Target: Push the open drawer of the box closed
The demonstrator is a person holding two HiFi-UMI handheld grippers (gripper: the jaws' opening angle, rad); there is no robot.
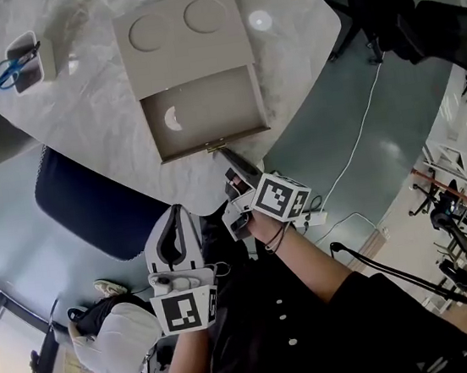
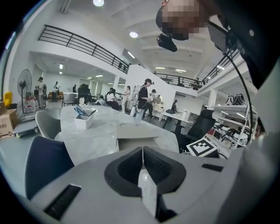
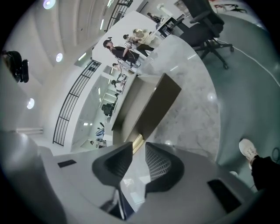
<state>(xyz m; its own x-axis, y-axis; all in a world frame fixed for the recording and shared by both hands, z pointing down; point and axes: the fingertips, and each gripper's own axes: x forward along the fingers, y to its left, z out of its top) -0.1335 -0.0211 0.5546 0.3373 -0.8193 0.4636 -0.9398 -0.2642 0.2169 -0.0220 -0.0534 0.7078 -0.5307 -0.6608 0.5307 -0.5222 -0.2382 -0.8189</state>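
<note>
Left gripper (image 2: 142,151) closed, right gripper (image 3: 139,145) ajar.

In the upper centre of the head view, the beige rectangular box (image 1: 186,55) stands on the white marble table (image 1: 95,106), its open drawer (image 1: 207,116) extending toward the frame bottom, with the small white container (image 1: 27,63) at upper left and the dark blue chair (image 1: 91,204) below the table's lower-left edge.

White marble table (image 1: 96,114) w/ blue chair (image 1: 91,204) (grey floor (image 1: 321,136)).
</note>
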